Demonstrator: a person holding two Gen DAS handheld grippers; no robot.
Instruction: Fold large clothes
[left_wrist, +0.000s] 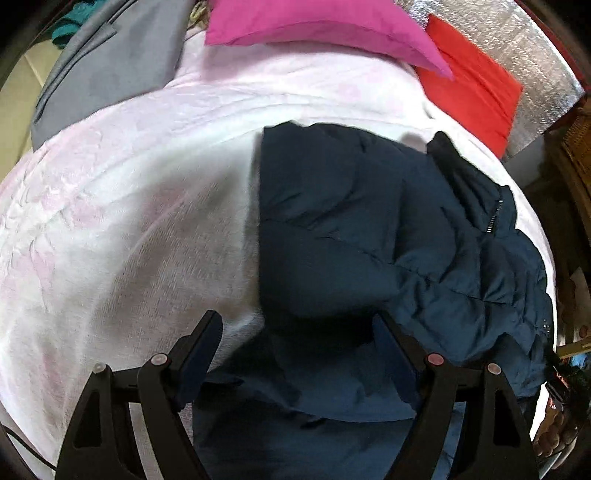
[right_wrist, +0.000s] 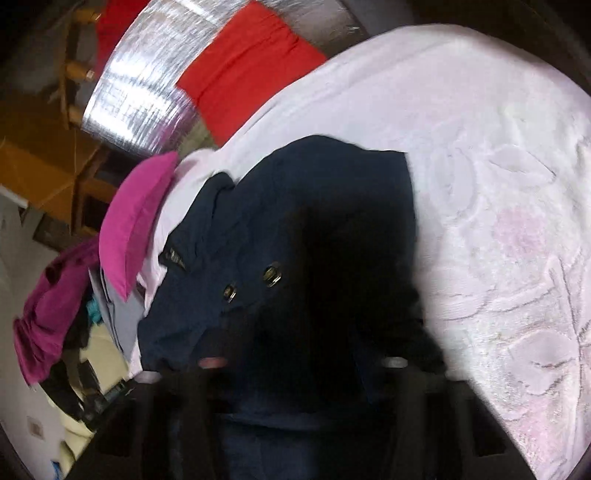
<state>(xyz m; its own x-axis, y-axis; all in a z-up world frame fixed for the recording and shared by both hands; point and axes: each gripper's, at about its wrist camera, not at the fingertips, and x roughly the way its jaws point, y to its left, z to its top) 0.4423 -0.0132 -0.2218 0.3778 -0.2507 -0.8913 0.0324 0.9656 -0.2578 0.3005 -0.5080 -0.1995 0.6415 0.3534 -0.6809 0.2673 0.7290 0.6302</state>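
Pale pink blanket (left_wrist: 129, 221) under navy puffer jacket (left_wrist: 351, 221), label (right_wrist: 175, 261) illegible.

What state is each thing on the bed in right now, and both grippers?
Jacket: partly folded, rumpled, lying on the blanket.
Blanket: spread flat over the bed.
Pink pillow: lying at the blanket's far edge.
Red cloth: lying flat beside the pillow.
Grey garment: lying flat at the far corner.
Left gripper: open, above the jacket's edge.
Right gripper: blurred and dark; shut, whether on jacket fabric is unclear.
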